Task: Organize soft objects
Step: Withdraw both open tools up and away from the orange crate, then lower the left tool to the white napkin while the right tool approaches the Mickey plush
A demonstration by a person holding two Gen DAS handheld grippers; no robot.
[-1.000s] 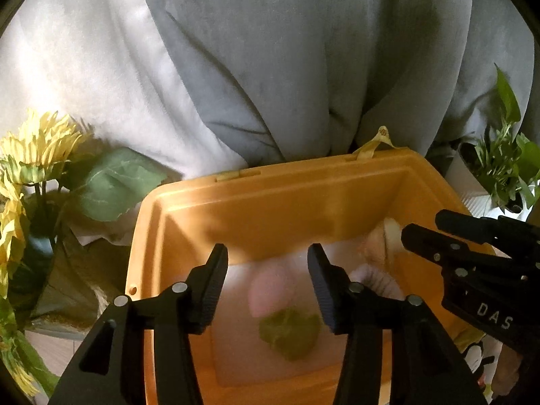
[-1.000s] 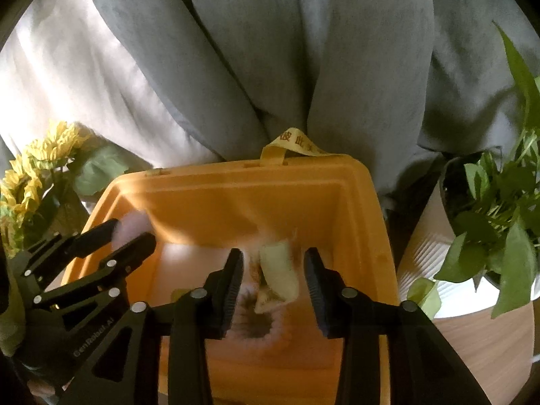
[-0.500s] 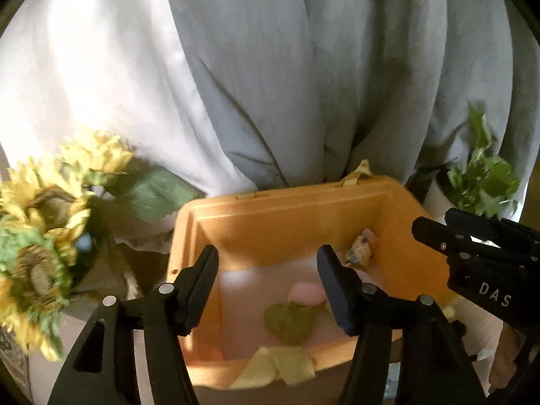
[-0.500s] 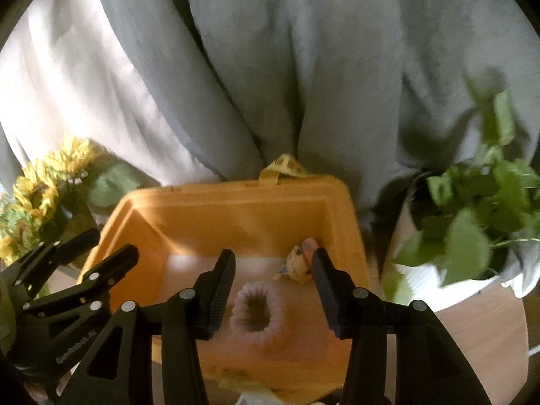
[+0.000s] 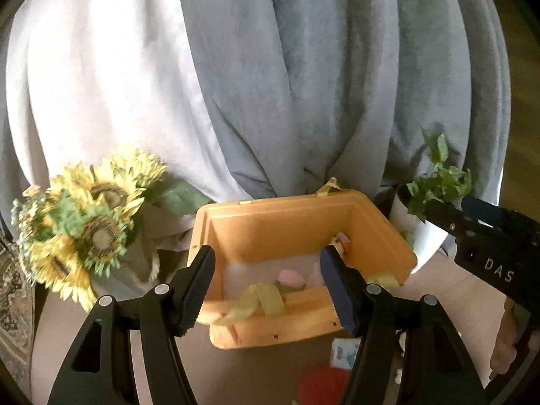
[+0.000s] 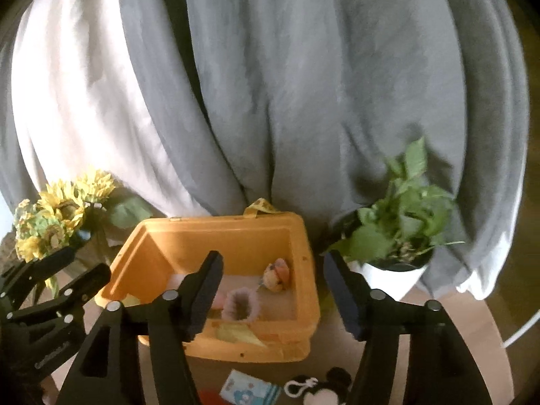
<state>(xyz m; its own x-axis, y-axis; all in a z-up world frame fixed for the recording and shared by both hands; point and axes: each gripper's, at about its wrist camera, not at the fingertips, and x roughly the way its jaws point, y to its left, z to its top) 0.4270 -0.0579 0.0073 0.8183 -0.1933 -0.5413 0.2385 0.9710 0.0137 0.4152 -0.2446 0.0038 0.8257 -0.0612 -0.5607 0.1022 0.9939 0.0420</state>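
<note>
Left gripper [image 5: 266,285]: fingers wide apart, empty.
Right gripper [image 6: 273,290]: fingers wide apart, empty.
Orange plastic bin [image 6: 305,270]: holds fuzzy pink scrunchie [image 6: 241,303].
Next target: black-and-white plush keychain [image 6: 319,393], at 6 o'clock below the right gripper, the nearer one.
View difference: left wrist view hides the keychain, shows a red soft item [image 5: 322,386].

- One orange bin [image 6: 305,290] stood on the table.
- Inside it lay four soft things: one pink fuzzy ring [image 6: 241,305], one small yellow-and-pink plush [image 6: 277,274], one pink piece [image 5: 291,277] and one green piece [image 5: 281,287].
- Three items lay in front: one red object [image 5: 320,384], one blue-and-white card [image 6: 248,389], one black-and-white plush keychain [image 6: 320,391].
- One sunflower bunch [image 5: 87,229].
- One potted plant [image 6: 401,233].
- Two grippers, left [image 5: 266,290] and right [image 6: 273,292], both spread wide.
</note>
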